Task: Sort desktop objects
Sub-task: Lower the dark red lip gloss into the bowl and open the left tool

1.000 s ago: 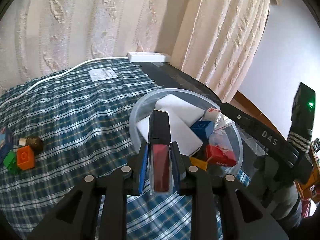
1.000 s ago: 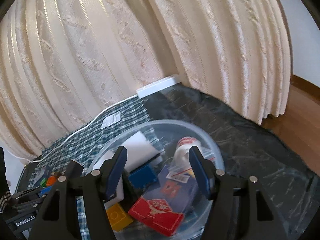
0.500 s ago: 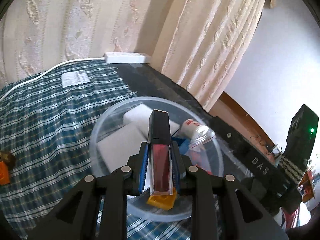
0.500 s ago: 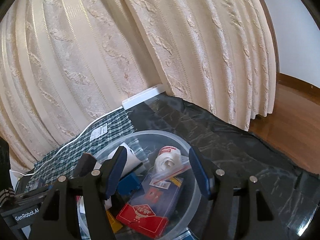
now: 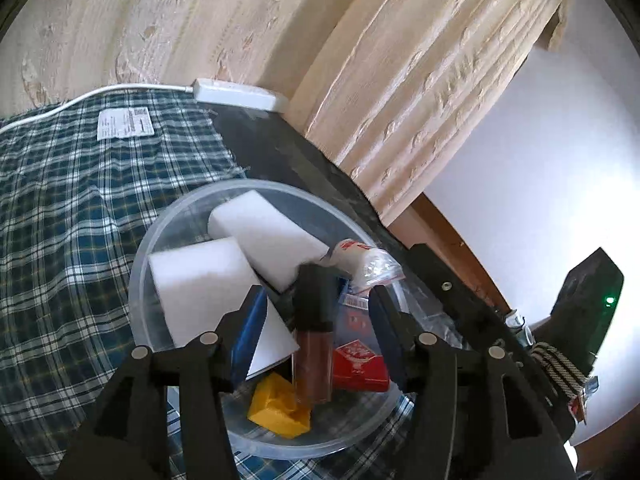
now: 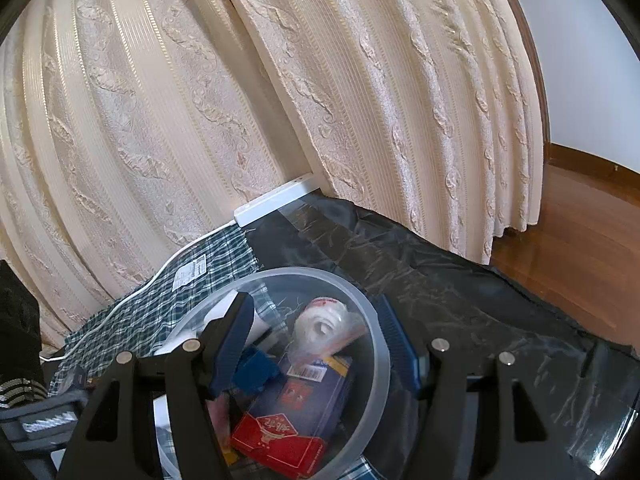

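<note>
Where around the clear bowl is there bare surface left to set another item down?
The plaid cloth between the bowl and paper label is bare; so is the dark sheet beyond the bowl toward the curtain. The bowl itself is crowded with sponges, blocks and packets.

Spread left hand-held gripper [image 5: 318, 332] over lipstick tube [image 5: 314, 344] in clear bowl [image 5: 148, 248].
</note>
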### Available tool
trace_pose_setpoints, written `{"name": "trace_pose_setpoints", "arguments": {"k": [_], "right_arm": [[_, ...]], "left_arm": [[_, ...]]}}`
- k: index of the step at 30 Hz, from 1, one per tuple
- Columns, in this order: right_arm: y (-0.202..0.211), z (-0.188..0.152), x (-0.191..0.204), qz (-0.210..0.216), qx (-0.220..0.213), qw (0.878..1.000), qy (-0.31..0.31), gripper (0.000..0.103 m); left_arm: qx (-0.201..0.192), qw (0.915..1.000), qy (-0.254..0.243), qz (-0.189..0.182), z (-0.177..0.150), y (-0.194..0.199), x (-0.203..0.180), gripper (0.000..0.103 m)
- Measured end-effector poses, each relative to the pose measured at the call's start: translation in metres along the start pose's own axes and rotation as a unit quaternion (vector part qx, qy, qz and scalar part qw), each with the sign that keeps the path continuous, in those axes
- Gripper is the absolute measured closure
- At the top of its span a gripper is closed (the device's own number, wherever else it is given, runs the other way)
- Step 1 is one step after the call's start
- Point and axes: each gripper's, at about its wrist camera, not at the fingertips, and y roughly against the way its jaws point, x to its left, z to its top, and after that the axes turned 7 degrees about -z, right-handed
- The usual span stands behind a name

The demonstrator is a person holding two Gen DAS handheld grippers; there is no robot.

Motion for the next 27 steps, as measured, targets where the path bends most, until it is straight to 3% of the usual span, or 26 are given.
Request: {"name": "trace_pose_setpoints", "arguments": {"k": [6, 27], "right_arm": [[0.0, 0.0, 0.0, 0.0, -0.002, 1.0, 0.004, 0.034], [-0.003, -0.006, 0.01, -0.002, -0.008, 1.0, 0.029, 0.034]], "left_arm": [[-0.005, 0.9996, -0.025, 0.013, -0.003, 0.007, -0.006, 0.047], [-0.035, 0.9974, -0.017, 0.06, -0.012, 0.048, 0.015, 0.047]]}}
